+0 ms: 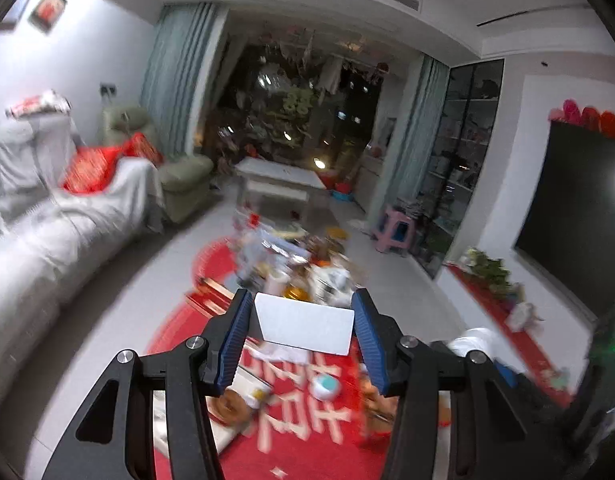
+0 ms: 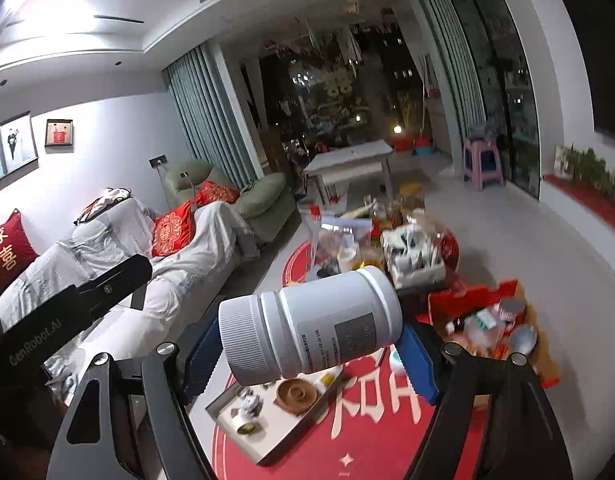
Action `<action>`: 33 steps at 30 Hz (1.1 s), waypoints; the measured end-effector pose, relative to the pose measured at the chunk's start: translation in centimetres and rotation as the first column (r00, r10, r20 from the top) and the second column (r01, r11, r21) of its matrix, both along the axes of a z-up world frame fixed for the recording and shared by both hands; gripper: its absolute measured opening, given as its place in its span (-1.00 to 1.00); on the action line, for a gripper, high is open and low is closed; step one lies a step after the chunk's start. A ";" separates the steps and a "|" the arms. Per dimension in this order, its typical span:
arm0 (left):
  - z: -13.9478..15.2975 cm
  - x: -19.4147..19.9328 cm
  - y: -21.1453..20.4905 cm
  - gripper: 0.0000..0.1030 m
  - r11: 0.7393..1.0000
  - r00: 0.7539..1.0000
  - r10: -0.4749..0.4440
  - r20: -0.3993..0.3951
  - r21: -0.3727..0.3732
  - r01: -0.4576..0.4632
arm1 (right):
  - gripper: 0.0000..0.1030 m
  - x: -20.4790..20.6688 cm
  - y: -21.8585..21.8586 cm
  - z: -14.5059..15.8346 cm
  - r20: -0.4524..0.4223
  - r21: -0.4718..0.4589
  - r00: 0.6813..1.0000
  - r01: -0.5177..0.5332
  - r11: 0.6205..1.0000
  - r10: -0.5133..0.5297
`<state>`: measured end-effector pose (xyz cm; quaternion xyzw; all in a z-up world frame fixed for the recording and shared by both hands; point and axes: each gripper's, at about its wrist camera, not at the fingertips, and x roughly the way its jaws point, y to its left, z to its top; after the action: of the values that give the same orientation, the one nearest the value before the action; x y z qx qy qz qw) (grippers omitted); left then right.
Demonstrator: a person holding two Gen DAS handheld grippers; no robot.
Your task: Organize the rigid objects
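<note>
My left gripper (image 1: 303,322) is shut on a flat white box (image 1: 305,325), held above the red round rug (image 1: 291,452). My right gripper (image 2: 307,340) is shut on a white screw-lid jar (image 2: 311,326) that lies sideways between the blue pads, lid to the left. Below it a white tray (image 2: 275,436) holds a wooden round dish (image 2: 296,394) and small items. The other gripper's black arm (image 2: 67,308) shows at the left of the right wrist view.
A heap of mixed objects (image 2: 387,240) lies on the rug, with a cardboard box of bottles (image 2: 491,324) to the right. A covered sofa (image 1: 47,248), a green armchair (image 2: 247,196), a white table (image 2: 351,160), a pink stool (image 2: 482,160) and a wall TV (image 1: 579,208) surround it.
</note>
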<state>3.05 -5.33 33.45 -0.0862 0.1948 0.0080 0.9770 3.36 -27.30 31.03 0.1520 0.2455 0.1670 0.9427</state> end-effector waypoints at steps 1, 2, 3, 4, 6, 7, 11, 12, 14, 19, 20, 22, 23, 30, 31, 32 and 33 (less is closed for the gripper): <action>-0.1 0.3 0.6 0.07 1.000 1.000 0.021 0.003 0.016 -0.021 | 0.53 0.2 0.2 0.2 0.003 0.007 1.000 -0.005 1.000 0.005; -0.3 0.6 1.5 0.07 0.999 0.999 0.034 -0.005 0.014 -0.034 | 0.53 0.5 0.6 0.5 0.005 0.014 1.000 -0.014 1.000 0.014; -0.5 0.7 2.0 0.07 0.999 0.999 0.041 -0.013 0.010 -0.041 | 0.53 0.9 1.1 0.5 0.008 0.018 1.000 -0.019 1.000 0.019; -1.0 1.3 3.2 0.07 0.998 0.998 0.061 -0.031 0.005 -0.061 | 0.53 1.3 1.6 0.6 0.009 0.015 1.000 -0.023 1.000 0.023; -1.8 1.9 4.6 0.07 0.996 0.994 0.094 -0.048 0.012 -0.093 | 0.53 2.3 2.8 0.4 0.002 0.012 0.999 -0.039 0.999 0.039; -2.4 2.4 5.7 0.07 0.993 0.991 0.117 -0.058 0.017 -0.117 | 0.53 2.9 3.6 0.1 -0.006 0.011 0.999 -0.050 0.999 0.050; -5.0 4.2 9.6 0.07 0.983 0.977 0.181 -0.117 0.003 -0.181 | 0.53 5.8 8.1 -1.5 -0.063 -0.033 0.992 -0.111 0.993 0.109; -5.8 4.6 10.5 0.07 0.981 0.972 0.194 -0.129 0.004 -0.195 | 0.53 6.4 9.1 -2.0 -0.078 -0.041 0.989 -0.127 0.991 0.124; -7.0 5.4 11.8 0.07 0.975 0.964 0.222 -0.144 0.011 -0.222 | 0.53 7.4 10.7 -3.0 -0.099 -0.057 0.985 -0.145 0.988 0.139; -11.8 7.5 15.3 0.07 0.954 0.928 0.298 -0.225 0.044 -0.296 | 0.53 10.6 15.1 -6.3 -0.179 -0.112 0.966 -0.206 0.972 0.184; -12.7 7.7 15.4 0.07 0.952 0.922 0.306 -0.237 0.050 -0.302 | 0.53 11.1 15.8 -7.1 -0.195 -0.121 0.963 -0.211 0.970 0.185; -15.1 8.6 16.2 0.07 0.945 0.903 0.325 -0.279 0.075 -0.317 | 0.53 12.1 17.0 -8.6 -0.223 -0.127 0.955 -0.228 0.965 0.196; -16.6 9.1 16.5 0.07 0.943 0.894 0.331 -0.303 0.085 -0.320 | 0.53 12.5 17.5 -9.3 -0.238 -0.133 0.951 -0.233 0.963 0.197; -24.7 10.5 16.2 0.07 0.938 0.833 0.347 -0.431 0.149 -0.314 | 0.53 13.3 19.4 -15.8 -0.339 -0.176 0.917 -0.281 0.943 0.210; -26.2 10.4 15.9 0.07 0.938 0.821 0.346 -0.454 0.156 -0.309 | 0.53 13.2 19.6 -16.8 -0.359 -0.175 0.909 -0.288 0.942 0.211; -27.3 10.3 15.8 0.07 0.939 0.812 0.344 -0.471 0.159 -0.306 | 0.53 13.1 19.5 -17.8 -0.378 -0.172 0.901 -0.293 0.940 0.212; -28.0 10.2 15.9 0.07 0.940 0.807 0.341 -0.482 0.158 -0.303 | 0.53 12.9 19.4 -19.0 -0.401 -0.170 0.891 -0.300 0.939 0.213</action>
<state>13.29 10.53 5.50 -0.0772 0.4247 0.2030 0.8789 16.31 -7.90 12.06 0.0387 0.4571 0.2293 0.8585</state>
